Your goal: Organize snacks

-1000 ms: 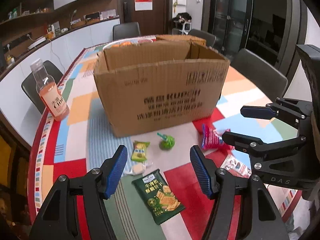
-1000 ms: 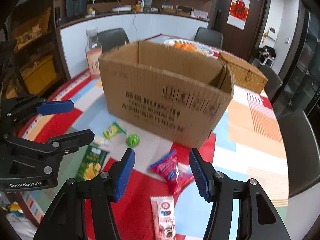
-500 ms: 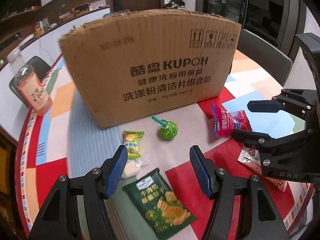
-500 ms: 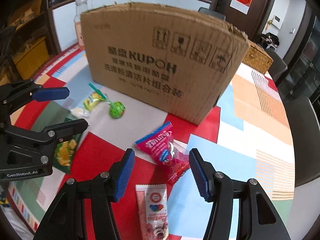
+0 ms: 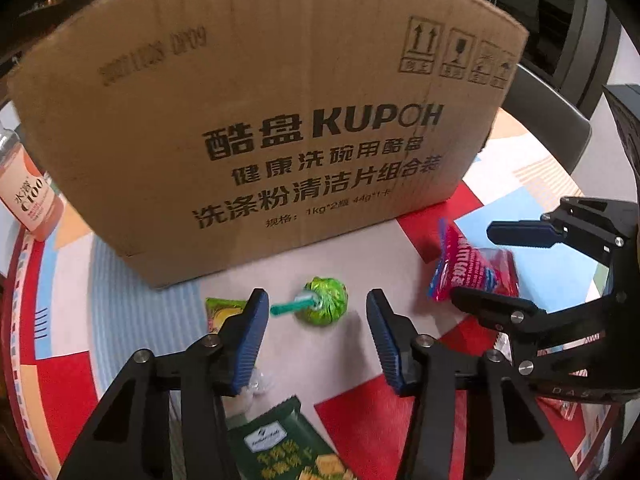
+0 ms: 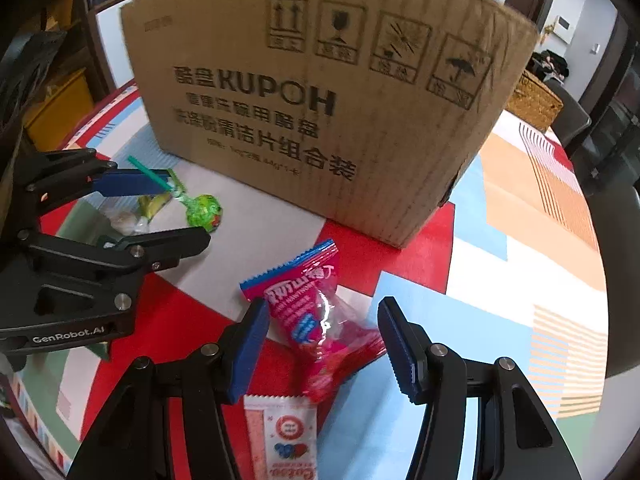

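Lollipop (image 5: pixel 322 305) before carton (image 5: pixel 264 120), sweet bag (image 5: pixel 472 268) right, bottle (image 5: pixel 28 196) seemingly left-behind

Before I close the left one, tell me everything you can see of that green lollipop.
The green lollipop has a round head wrapped in shiny, crinkled green foil and a teal plastic stick. It lies on its side on the tablecloth, just in front of the cardboard box, stick pointing left toward a small yellow-green packet. It sits between and just beyond the open left gripper; nothing grips it.
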`<action>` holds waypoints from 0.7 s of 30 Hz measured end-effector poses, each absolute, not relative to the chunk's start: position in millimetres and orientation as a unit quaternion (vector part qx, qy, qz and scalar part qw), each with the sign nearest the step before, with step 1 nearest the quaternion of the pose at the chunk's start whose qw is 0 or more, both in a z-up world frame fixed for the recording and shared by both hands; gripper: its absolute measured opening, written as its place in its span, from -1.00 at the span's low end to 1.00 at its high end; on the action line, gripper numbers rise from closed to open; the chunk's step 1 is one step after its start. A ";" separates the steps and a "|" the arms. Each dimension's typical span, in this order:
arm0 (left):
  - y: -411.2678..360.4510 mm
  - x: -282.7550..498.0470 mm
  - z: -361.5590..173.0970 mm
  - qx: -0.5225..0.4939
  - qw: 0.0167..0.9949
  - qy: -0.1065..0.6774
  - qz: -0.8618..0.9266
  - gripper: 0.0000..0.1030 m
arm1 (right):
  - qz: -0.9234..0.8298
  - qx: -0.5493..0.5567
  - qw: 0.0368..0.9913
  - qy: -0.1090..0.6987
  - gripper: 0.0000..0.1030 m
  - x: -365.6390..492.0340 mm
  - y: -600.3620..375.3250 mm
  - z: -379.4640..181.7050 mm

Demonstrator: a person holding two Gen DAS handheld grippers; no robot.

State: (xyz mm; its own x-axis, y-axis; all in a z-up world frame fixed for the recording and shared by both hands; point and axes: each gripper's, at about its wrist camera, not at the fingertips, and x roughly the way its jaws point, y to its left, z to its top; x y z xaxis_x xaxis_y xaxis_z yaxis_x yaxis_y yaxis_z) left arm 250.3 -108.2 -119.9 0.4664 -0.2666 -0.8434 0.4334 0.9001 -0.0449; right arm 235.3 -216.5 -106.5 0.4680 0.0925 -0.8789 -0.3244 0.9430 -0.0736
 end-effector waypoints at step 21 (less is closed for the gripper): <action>-119.6 250.7 -118.2 0.069 0.851 0.480 -0.201 -0.50 | 0.117 -0.040 0.861 0.493 -0.27 241.0 -233.5 -107.6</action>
State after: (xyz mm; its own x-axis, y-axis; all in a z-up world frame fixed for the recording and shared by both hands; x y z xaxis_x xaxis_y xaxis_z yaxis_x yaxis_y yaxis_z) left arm 250.7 -119.6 -118.2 0.4583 -0.2757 -0.8450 0.4090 0.9095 -0.0749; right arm 241.0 -233.5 -107.6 0.4865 0.1625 -0.8584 -0.2418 0.9692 0.0465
